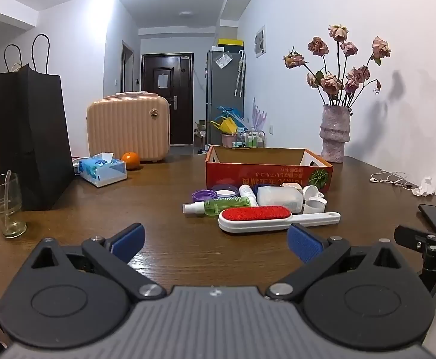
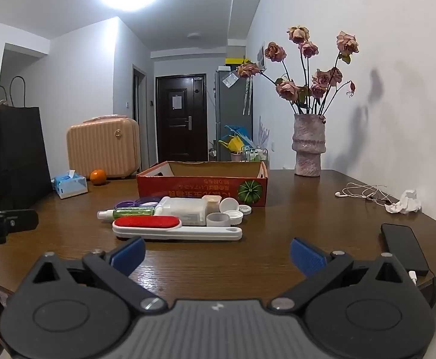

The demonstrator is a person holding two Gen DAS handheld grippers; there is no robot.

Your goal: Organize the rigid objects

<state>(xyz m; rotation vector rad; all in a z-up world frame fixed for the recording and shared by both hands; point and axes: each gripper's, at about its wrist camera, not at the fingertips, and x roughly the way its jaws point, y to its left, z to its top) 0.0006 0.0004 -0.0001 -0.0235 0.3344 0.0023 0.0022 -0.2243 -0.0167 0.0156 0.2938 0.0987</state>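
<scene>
A white plastic lint brush with a red pad (image 1: 255, 214) lay flat on the dark wooden worktop (image 1: 158, 185), nearest item of a small cluster. Just behind it: a green spray bottle on its side (image 1: 218, 205), a white rectangular plastic bottle (image 1: 279, 199), purple round lids (image 1: 205, 194) and white caps (image 2: 228, 205). The cluster sat just in front of a red open-topped cardboard box (image 1: 266, 172).

Left claw (image 1: 216, 243): blue-padded fingers wide apart, nothing between them, low over the worktop, short of the brush. Right claw (image 2: 218, 252): likewise spread and unloaded.

Further out: a black phone (image 2: 403, 246) at the right edge, white earphones (image 2: 364, 193), a pink textured vase of dried roses (image 1: 336, 133), a blue tissue pack (image 1: 102, 170), an orange (image 1: 130, 160), a black paper bag (image 1: 30, 140).
</scene>
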